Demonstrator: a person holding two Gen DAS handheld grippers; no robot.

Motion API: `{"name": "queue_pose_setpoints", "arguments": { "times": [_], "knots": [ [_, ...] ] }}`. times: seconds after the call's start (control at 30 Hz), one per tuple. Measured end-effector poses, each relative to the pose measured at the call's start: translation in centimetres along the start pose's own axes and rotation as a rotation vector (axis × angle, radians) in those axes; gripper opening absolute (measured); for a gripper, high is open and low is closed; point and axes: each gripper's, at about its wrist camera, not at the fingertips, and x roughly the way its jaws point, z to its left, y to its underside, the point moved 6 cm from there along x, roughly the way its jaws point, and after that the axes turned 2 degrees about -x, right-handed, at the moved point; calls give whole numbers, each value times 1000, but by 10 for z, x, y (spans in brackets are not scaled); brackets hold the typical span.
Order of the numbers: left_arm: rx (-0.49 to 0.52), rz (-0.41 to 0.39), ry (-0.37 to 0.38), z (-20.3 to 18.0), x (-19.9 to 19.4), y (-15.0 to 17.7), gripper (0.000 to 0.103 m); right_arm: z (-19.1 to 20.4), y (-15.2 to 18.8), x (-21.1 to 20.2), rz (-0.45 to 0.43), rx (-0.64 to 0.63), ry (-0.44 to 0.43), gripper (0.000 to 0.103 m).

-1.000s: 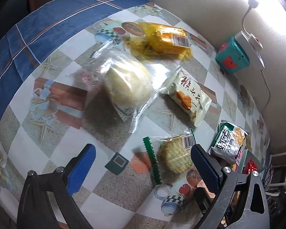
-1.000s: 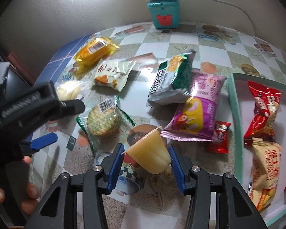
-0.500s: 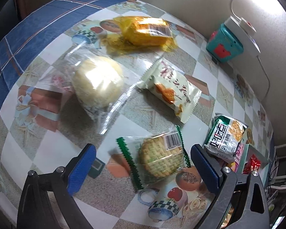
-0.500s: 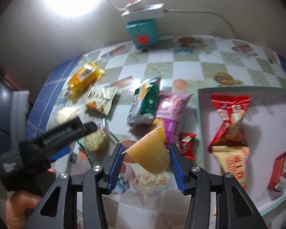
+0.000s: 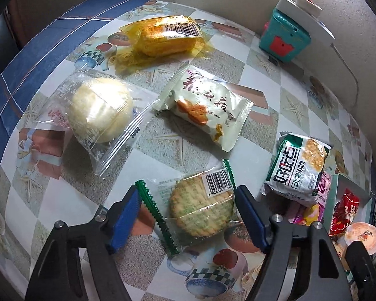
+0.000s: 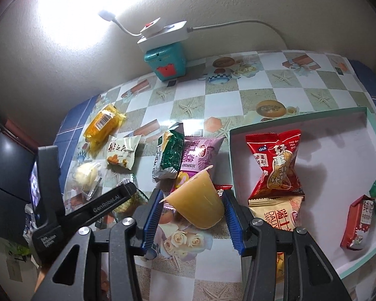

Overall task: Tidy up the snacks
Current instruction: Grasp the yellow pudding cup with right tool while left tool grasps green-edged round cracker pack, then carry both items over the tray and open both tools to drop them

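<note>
On the left, the bun (image 5: 97,110) in its clear wrapper lies at ten o'clock of the left wrist view, with the yellow cake (image 5: 168,37) at twelve and the white pack (image 5: 205,107) near the centre, all loose on the table (image 5: 32,193) and apart from each other, presumably waiting their turn. The left tongs (image 5: 188,213) hang over the cookie (image 5: 200,208), which lies flat at six o'clock in its green-edged wrapper. The jaws are closing with the cookie between them. The left pad is still off the wrapper's frilled edge, while the right pad sits at the other edge, and I cannot tell whether it touches (so no grip yet). Straddling the round biscuit across its width looks like the sensible approach, since the wrapper ends are too flimsy to pinch. At three o'clock the green pack (image 5: 300,168) leans on a purple one (image 6: 200,155).

In the right wrist view, the right tongs (image 6: 191,210) are clamped on the jelly cup (image 6: 198,205), pads on its tapered sides, the cup tipped with its wide mouth toward ten o'clock. It is held above the table just left of the tray (image 6: 373,123), which spreads from two to four o'clock and already holds the red pack (image 6: 275,165) and others. My reading is that the cup goes in the tray.
</note>
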Motion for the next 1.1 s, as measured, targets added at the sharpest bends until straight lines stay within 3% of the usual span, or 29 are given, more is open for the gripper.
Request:
{"name": "queue_pose_setpoints", "arguments": {
  "times": [0.33,0.67,0.9,1.1],
  "knots": [
    [27,-23,-7,-5,-2,2,64,-4,-2,-3,-4,22,-19,51],
    [-16,-31,14,4,-13,-3,53,-7,-5,-7,-11,37,-33,51],
    [-28,-121,65,0,-55,-16,51,-14,-11,-18,-35,58,-39,51],
    [11,-203,133,-28,-93,-20,51,-37,-19,-32,-67,99,-6,51]
  ]
}}
